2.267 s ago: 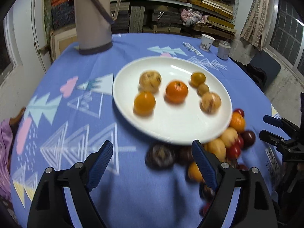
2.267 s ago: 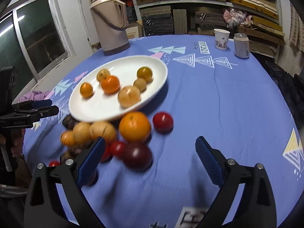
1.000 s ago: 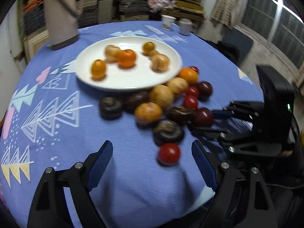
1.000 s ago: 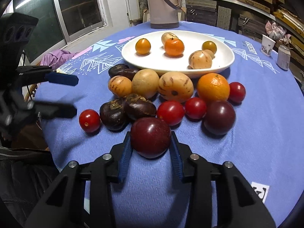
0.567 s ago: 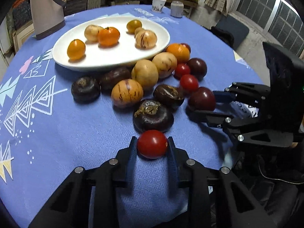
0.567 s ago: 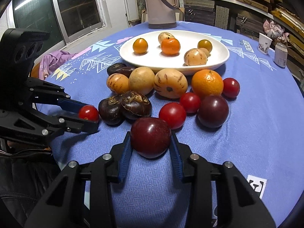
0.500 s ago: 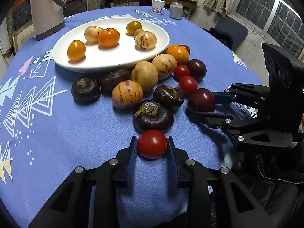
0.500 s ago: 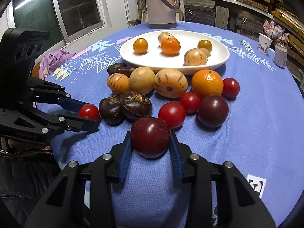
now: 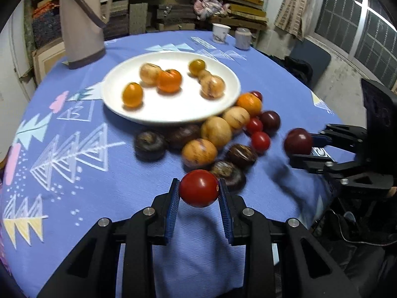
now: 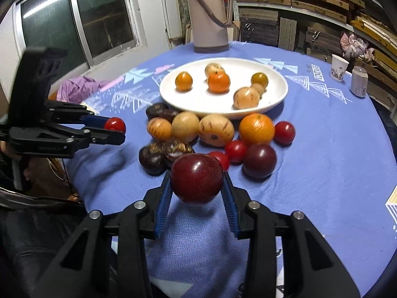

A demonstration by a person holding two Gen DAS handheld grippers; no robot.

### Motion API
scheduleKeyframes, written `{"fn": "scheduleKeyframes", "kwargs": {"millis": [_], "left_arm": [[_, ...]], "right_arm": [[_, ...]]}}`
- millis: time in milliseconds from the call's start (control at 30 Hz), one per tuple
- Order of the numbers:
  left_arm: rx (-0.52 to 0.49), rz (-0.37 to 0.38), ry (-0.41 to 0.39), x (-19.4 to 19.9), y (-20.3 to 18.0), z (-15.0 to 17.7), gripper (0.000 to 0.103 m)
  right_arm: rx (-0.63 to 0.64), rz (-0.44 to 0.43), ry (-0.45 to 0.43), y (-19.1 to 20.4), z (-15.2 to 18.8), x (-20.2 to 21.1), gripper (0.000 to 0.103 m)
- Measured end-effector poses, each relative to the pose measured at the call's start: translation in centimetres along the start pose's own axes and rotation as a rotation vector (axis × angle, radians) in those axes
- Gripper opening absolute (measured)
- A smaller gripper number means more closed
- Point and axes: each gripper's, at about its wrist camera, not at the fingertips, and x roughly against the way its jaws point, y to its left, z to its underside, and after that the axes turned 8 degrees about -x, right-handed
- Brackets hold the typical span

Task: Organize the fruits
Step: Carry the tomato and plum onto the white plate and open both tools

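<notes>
Through the left wrist camera we see the left gripper [image 9: 198, 191] with its jaws closed on a small red tomato [image 9: 198, 191], glossy and round, pressed between both blue pads and lifted clear of the blue-clothed worktop [image 9: 74, 198]. We take the white plate [image 9: 173, 114] as our landmark: the tomato hangs well in front of it, nearer us than the loose pile of fruit lying against the plate's near rim. The gripper slants downward toward the cloth. To the right of the plate we see the right gripper [image 9: 301, 149] reaching in sideways, with a dark red plum [image 9: 297, 141] at its tips.

Through the right wrist camera the plum [image 10: 196, 178] looks larger, deep maroon and speckled, with a bright sheen. The right gripper's [image 10: 196, 186] jaws are clamped on its two sides, holding it above the cloth in front of the plate [image 10: 278, 99] and over the near edge of the pile. To the left of the plate the left gripper [image 10: 116, 130] points inward, holding its tomato [image 10: 115, 125].
</notes>
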Motion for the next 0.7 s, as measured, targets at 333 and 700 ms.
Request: {"fn": "scheduleKeyframes", "kwargs": {"millis": [333, 700], "left_arm": [[0.018, -0.037, -0.033, 0.8, 1.8, -1.9, 0.031], [-0.004, -0.043, -0.04, -0.1, 2.3, -4.8, 0.031]], "right_arm": [[-0.016, 0.035, -0.085, -1.2, -2.6, 2.7, 0.038], [0.006, 0.071, -0.111, -1.4, -6.4, 1.5, 0.038]]}}
